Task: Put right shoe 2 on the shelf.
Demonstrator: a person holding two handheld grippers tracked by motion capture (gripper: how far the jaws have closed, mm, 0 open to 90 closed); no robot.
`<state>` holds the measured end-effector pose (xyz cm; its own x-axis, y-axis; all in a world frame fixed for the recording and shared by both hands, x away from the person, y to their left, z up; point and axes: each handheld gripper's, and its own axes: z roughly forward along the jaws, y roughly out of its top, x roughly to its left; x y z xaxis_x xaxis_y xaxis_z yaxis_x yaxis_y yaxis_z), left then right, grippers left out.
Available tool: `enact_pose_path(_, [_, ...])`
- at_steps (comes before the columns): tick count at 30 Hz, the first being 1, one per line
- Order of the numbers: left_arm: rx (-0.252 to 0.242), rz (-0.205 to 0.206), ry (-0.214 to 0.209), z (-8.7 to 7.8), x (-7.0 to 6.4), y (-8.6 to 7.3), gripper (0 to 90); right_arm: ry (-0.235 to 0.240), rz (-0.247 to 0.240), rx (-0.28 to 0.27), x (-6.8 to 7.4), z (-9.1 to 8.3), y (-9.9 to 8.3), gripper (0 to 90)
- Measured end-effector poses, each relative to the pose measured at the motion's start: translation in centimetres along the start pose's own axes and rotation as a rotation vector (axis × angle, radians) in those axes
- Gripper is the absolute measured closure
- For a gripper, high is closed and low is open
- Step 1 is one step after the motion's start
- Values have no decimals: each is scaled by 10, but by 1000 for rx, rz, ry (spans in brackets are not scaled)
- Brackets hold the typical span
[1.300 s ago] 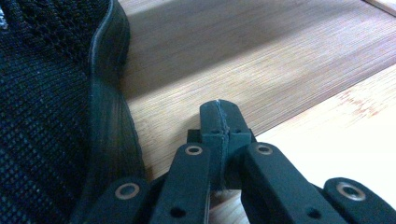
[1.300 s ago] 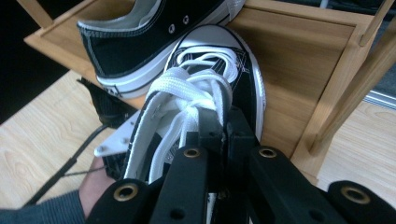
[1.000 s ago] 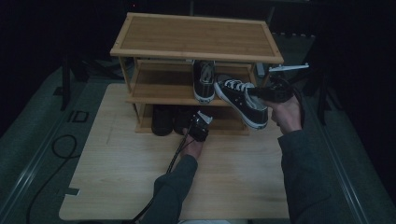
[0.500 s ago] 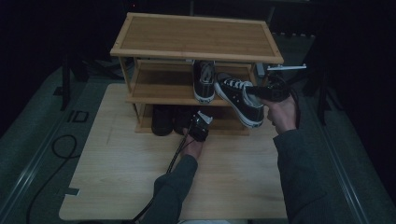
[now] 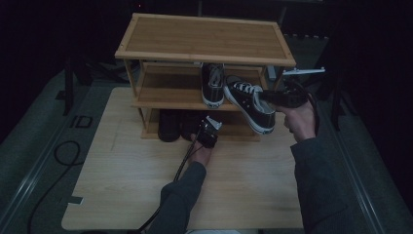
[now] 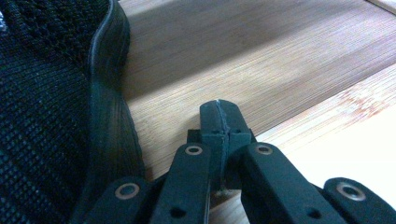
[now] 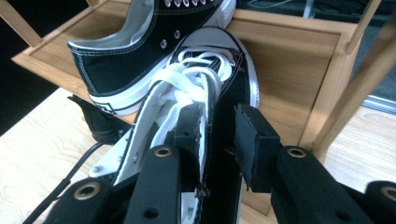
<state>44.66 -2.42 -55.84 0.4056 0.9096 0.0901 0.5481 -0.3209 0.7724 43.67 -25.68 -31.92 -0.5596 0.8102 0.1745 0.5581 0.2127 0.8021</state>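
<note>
My right gripper (image 5: 271, 97) (image 7: 218, 128) is shut on the side wall of a black canvas sneaker (image 5: 247, 100) (image 7: 219, 70) with white laces. That sneaker hangs tilted at the front right of the rack's middle shelf (image 5: 168, 92), toe toward the shelf. Its mate (image 5: 213, 84) (image 7: 140, 56) stands on the shelf just left of it. My left gripper (image 5: 208, 132) (image 6: 218, 116) is shut on nothing, low at the bottom shelf (image 6: 261, 60). A black mesh shoe (image 6: 51, 107) lies close to its left.
The bamboo shoe rack (image 5: 204, 39) has three levels and stands at the back of a wooden table (image 5: 122, 180). Dark shoes (image 5: 170, 124) fill the bottom shelf's left part. A rack post (image 7: 355, 79) rises right of the held sneaker. A cable (image 5: 56, 156) lies off the table's left.
The right gripper has carried the sneaker slightly farther in toward the middle shelf. The left gripper stays where it was.
</note>
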Motion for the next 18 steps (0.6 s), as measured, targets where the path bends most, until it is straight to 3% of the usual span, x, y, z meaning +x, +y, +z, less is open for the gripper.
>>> enact_pose_path(12, [1, 0, 1, 0, 0, 0, 900, 12, -47, -71, 2, -27, -1, 685])
enact_pose_path(18, [0, 0, 1, 0, 0, 0, 900, -12, -52, -86, 1, -36, -2, 834])
